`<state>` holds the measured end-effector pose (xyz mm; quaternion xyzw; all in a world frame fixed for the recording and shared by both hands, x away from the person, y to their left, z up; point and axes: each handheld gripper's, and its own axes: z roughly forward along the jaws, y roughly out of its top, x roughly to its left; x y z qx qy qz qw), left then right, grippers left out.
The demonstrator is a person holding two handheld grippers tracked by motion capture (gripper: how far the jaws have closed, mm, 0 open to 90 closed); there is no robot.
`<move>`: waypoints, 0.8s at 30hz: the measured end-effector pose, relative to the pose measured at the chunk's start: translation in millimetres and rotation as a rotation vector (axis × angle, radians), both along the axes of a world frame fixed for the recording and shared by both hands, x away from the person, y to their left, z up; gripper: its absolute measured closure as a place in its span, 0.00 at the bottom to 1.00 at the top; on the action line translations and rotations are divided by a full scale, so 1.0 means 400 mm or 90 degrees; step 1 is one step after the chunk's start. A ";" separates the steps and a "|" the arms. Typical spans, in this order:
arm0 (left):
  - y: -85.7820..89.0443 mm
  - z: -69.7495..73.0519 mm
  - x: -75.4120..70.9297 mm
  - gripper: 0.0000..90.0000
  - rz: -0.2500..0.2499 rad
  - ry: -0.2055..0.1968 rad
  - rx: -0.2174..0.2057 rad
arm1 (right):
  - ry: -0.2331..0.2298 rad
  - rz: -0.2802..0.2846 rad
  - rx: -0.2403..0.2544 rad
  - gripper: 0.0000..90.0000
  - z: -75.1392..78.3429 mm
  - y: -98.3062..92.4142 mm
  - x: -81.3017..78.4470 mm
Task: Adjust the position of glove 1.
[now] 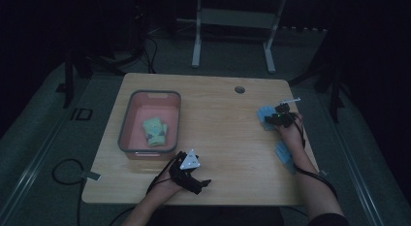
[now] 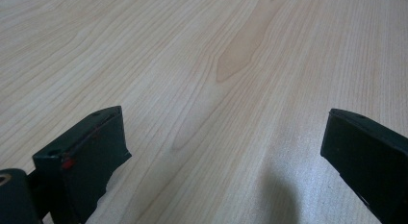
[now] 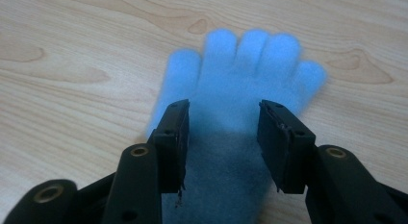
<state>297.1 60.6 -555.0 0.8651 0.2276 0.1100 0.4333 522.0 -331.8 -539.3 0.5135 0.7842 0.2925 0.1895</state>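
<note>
A fluffy blue glove (image 3: 250, 65) lies flat on the wooden table, its fingers pointing away from me. My right gripper (image 3: 224, 108) hovers over its palm with one jaw on each side, open, and the pads do not press the fabric. In the high view that glove (image 1: 264, 114) is near the table's right edge, with the right gripper (image 1: 277, 117) on top of it. A second blue glove (image 1: 285, 154) lies beside the right forearm. My left gripper (image 2: 224, 123) stands wide open over bare wood, near the front edge (image 1: 201, 184).
A pink bin with a grey rim (image 1: 125, 120) sits at the table's left and holds green gloves (image 1: 155, 131). A round cable hole (image 1: 239, 89) is at the back. Bare wood (image 1: 218, 134) spans the middle. A white stand's legs (image 1: 196, 51) rise behind the table.
</note>
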 end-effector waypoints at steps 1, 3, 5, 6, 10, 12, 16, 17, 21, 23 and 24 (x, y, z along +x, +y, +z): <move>0.000 0.000 -0.001 0.02 0.000 -0.001 0.000 | -0.004 -0.002 -0.005 0.63 -0.002 0.004 -0.002; 0.000 0.000 -0.001 0.02 0.002 -0.002 -0.002 | -0.010 -0.005 -0.012 0.66 -0.005 0.008 -0.005; -0.001 -0.001 -0.002 0.02 0.002 -0.006 0.001 | -0.007 -0.010 -0.003 0.72 -0.006 0.010 -0.009; 0.000 -0.002 -0.002 0.02 0.002 -0.007 0.001 | -0.007 -0.010 -0.002 0.78 -0.006 0.011 -0.010; 0.002 -0.003 -0.001 0.02 0.006 -0.007 -0.001 | 0.005 -0.010 -0.012 0.91 0.000 0.023 -0.012; 0.004 -0.003 0.000 0.02 0.009 -0.007 -0.003 | 0.014 -0.019 -0.005 0.92 0.003 0.024 -0.011; 0.005 -0.003 0.000 0.02 0.009 -0.008 -0.003 | 0.013 -0.028 0.004 0.96 0.014 0.026 -0.021; 0.005 -0.004 0.000 0.02 0.008 -0.008 -0.001 | 0.007 -0.025 0.015 0.97 0.026 0.030 -0.036; 0.007 -0.004 0.000 0.02 0.009 -0.008 0.004 | -0.004 -0.016 0.029 0.97 0.050 0.041 -0.066; 0.007 -0.004 0.000 0.02 0.011 -0.009 0.004 | -0.013 -0.012 0.031 0.97 0.064 0.050 -0.081; 0.007 -0.004 0.000 0.02 0.010 -0.009 0.005 | -0.016 -0.010 0.036 0.97 0.072 0.056 -0.090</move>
